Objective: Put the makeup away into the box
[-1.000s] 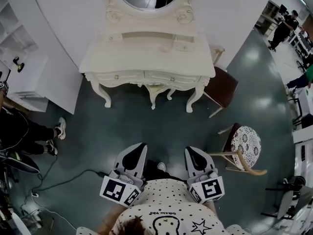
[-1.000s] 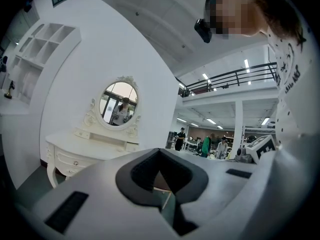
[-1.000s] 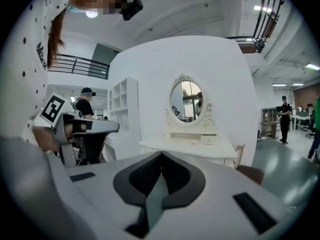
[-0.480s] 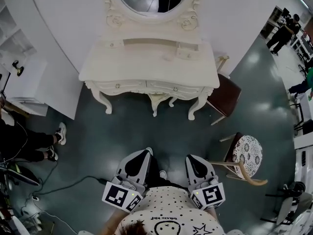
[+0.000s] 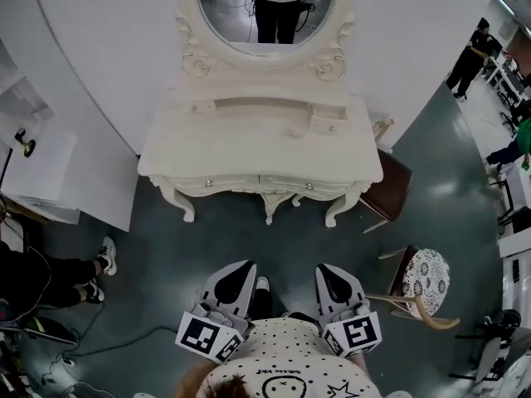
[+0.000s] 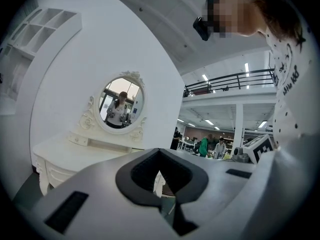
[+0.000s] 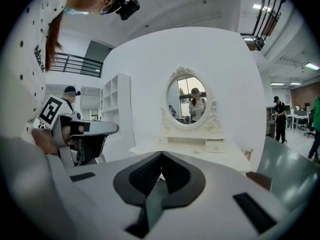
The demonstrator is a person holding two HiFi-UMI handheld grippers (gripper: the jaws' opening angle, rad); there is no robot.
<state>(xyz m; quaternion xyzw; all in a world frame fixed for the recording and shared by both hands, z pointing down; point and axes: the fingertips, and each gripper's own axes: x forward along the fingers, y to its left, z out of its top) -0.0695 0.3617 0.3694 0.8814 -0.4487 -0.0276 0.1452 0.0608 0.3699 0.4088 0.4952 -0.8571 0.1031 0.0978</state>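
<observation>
Against a curved white wall (image 5: pixel 108 48) at the far side of a dark green floor (image 5: pixel 166 239) stands an ornate white bench (image 5: pixel 249 152) on curled legs, backed by an oval mirror (image 5: pixel 265 11) that reflects a standing person. A brown chair (image 5: pixel 390 191) is tucked just beside the bench's right end, and a stool (image 5: pixel 427 276) with a patterned round seat stands nearer, well to the right. At the left edge, a seated person's shoes (image 5: pixel 104 259) rest on the floor. Close to the wearer's spotted shirt at the near edge, the left gripper (image 5: pixel 242 265) and the right gripper (image 5: pixel 326 269) are held side by side, well apart from the bench and pointing toward it. Each gripper view shows its own dark pads meeting at the tips, so both grippers are closed with nothing between the jaws. On the far right of the bench top sits a small white box (image 5: pixel 329 123) with a knob on its front. Just to its left, on the open bench top, lies a pale item (image 5: pixel 294 131) too small to identify; no other makeup can be made out from this range.
</observation>
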